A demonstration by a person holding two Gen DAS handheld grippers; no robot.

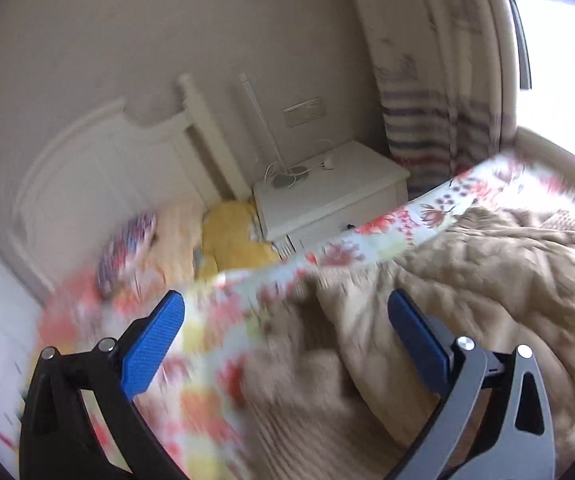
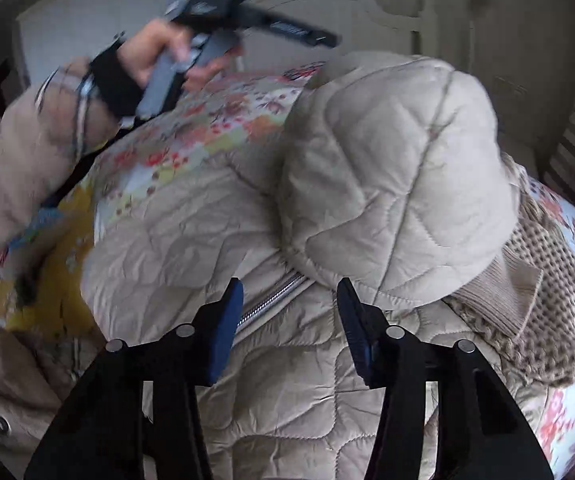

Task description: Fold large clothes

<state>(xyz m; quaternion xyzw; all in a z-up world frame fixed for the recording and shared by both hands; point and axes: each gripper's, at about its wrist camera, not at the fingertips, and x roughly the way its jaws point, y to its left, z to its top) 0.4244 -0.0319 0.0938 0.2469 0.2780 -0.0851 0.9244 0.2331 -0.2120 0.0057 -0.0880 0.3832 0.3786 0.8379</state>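
Note:
A beige quilted jacket [image 2: 215, 240] lies spread on a floral bedspread [image 2: 191, 128]. One sleeve [image 2: 391, 184] is folded over its body, its knit cuff [image 2: 519, 296] at the right. A silver zipper [image 2: 271, 300] runs between my right gripper's fingers. My right gripper [image 2: 290, 316] is open and empty just above the jacket. In the left wrist view the jacket [image 1: 467, 280] is blurred by motion. My left gripper [image 1: 285, 324] is open and empty above the jacket's edge. It also shows in the right wrist view [image 2: 215, 20], held high by the person's hand.
A white headboard [image 1: 99, 168] and pillows, one striped [image 1: 127, 252] and one yellow [image 1: 235, 236], are at the bed's head. A white nightstand [image 1: 331, 192] with a lamp base and cable stands beside it. A curtain [image 1: 435, 92] and bright window are at the right.

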